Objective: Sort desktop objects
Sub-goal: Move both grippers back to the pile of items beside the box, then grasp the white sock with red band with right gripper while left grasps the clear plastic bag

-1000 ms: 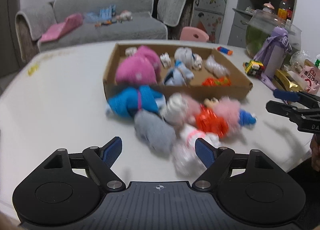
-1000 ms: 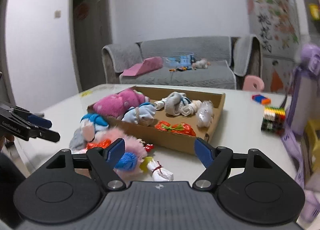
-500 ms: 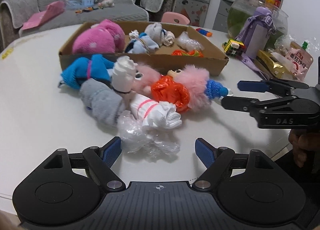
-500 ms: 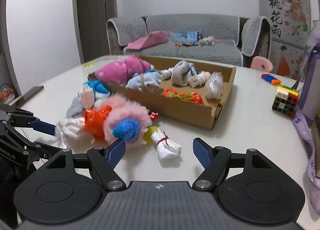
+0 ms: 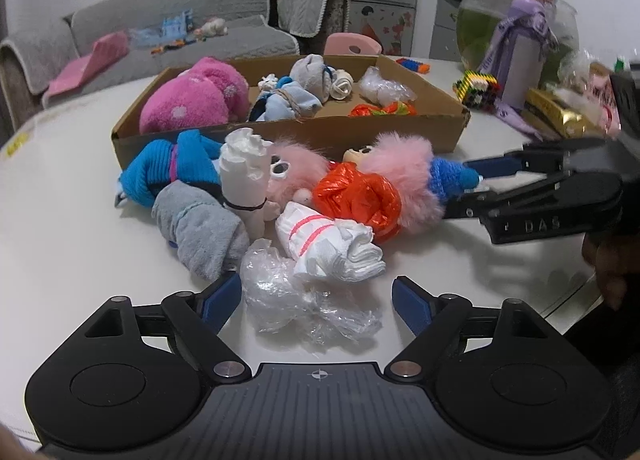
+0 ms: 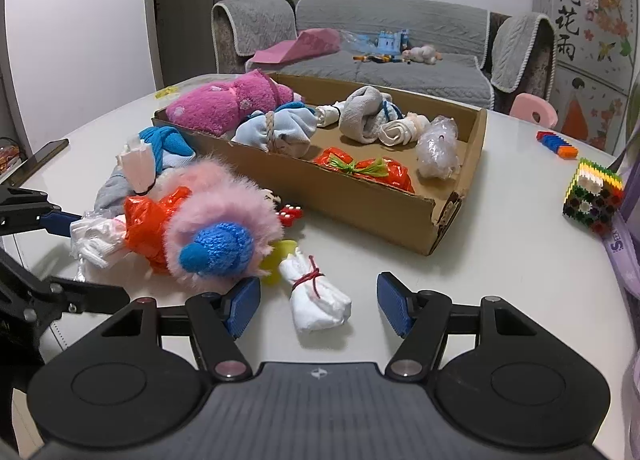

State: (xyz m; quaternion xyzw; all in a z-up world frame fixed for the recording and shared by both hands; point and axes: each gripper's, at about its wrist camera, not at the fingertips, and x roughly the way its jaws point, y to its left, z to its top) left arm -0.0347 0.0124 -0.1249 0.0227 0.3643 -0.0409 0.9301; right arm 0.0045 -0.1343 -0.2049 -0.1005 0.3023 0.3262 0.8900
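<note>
A pile of soft things lies on the white table in front of a cardboard box (image 5: 440, 132). My left gripper (image 5: 316, 296) is opening, its blue pads on either side of a clear plastic bundle (image 5: 288, 280) without touching it. Behind that lie a white cloth roll with a pink band (image 5: 332, 244), an orange bag (image 5: 356, 196) and a pink fluffy toy (image 5: 400, 164). My right gripper (image 6: 319, 306) is closing around a white roll tied with red string (image 6: 316, 296); its pads stand clear of the roll. It also shows at the pile's right side (image 5: 460, 190).
The box (image 6: 360, 200) holds a pink plush, socks, an orange bag and a plastic bundle. A colourful block cube (image 6: 592, 196), a purple bottle (image 5: 524, 56), a fish bowl (image 5: 480, 28) and snack packets (image 5: 560, 112) crowd the right side. A phone (image 6: 44, 152) lies at the left edge.
Both grippers have sunk and come closer to the pile. The right fingers have narrowed around the string-tied roll. The left fingers now flank the clear plastic bundle.
</note>
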